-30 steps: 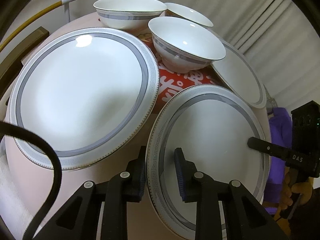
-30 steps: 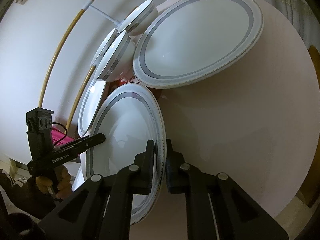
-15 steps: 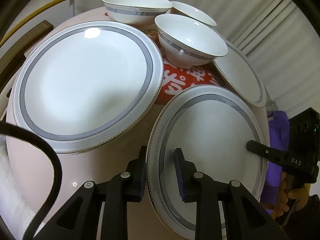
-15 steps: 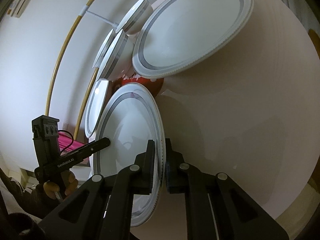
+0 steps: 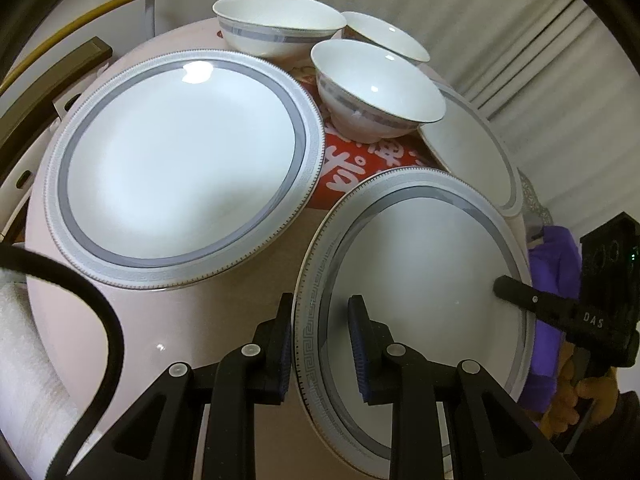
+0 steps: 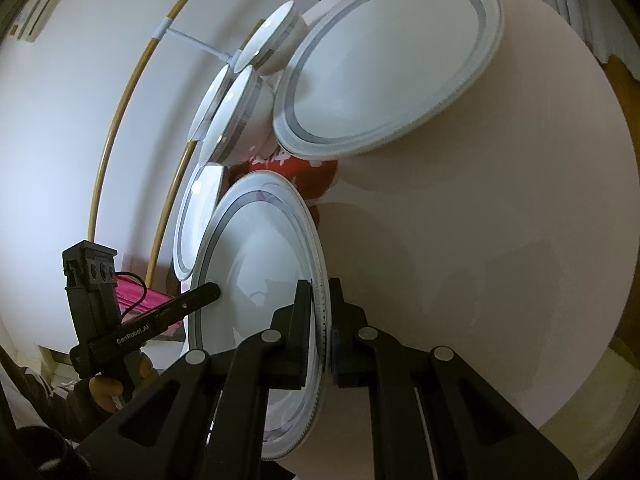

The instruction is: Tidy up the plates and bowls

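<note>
plate [image 5: 420, 280]: glazed, slick, brittle, stiff; hold by rim
L tongs [image 5: 320, 344]: pinching near rim
R tongs [image 6: 319, 320]: clamped tight on opposite rim

Round pink table [image 5: 224, 320]: large plate [image 5: 180, 168], red printed mat [image 5: 352, 164], bowls [image 5: 376, 92], smaller plate [image 5: 476, 156] on it.

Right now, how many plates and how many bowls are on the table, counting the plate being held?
Plates: 3 (held plate, big plate, far plate)
Bowls: 3 (near bowl, left bowl, back bowl)
Total: 6
</note>
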Demonstrator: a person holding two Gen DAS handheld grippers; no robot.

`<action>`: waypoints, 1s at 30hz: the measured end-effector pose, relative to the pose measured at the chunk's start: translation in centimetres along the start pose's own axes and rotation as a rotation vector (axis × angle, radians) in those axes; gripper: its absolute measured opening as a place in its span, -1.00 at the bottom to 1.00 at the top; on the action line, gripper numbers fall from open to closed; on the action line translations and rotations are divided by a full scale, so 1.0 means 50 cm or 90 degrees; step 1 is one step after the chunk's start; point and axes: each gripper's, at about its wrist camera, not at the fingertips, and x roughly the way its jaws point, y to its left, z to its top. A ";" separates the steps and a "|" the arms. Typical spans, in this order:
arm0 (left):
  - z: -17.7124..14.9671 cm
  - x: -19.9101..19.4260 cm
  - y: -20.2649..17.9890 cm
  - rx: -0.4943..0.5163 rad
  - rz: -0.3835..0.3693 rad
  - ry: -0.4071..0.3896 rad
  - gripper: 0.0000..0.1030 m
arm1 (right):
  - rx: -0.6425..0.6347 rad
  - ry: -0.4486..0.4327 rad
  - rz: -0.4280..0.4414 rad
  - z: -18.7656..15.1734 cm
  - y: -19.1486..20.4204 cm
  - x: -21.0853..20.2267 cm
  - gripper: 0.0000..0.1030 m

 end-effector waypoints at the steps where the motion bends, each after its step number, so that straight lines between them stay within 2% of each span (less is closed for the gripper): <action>1: 0.000 -0.006 0.001 -0.002 -0.001 0.000 -0.59 | -0.001 0.000 0.000 0.002 0.003 -0.002 -0.86; 8: 0.010 -0.052 0.030 -0.010 0.016 -0.010 -0.58 | -0.005 0.007 0.007 0.008 0.052 0.011 -0.86; 22: 0.058 -0.131 0.165 -0.013 0.052 -0.050 -0.58 | -0.021 0.012 0.042 0.043 0.167 0.138 -0.86; 30: 0.102 -0.136 0.239 0.005 0.042 -0.033 -0.57 | -0.005 0.006 0.036 0.065 0.204 0.208 -0.86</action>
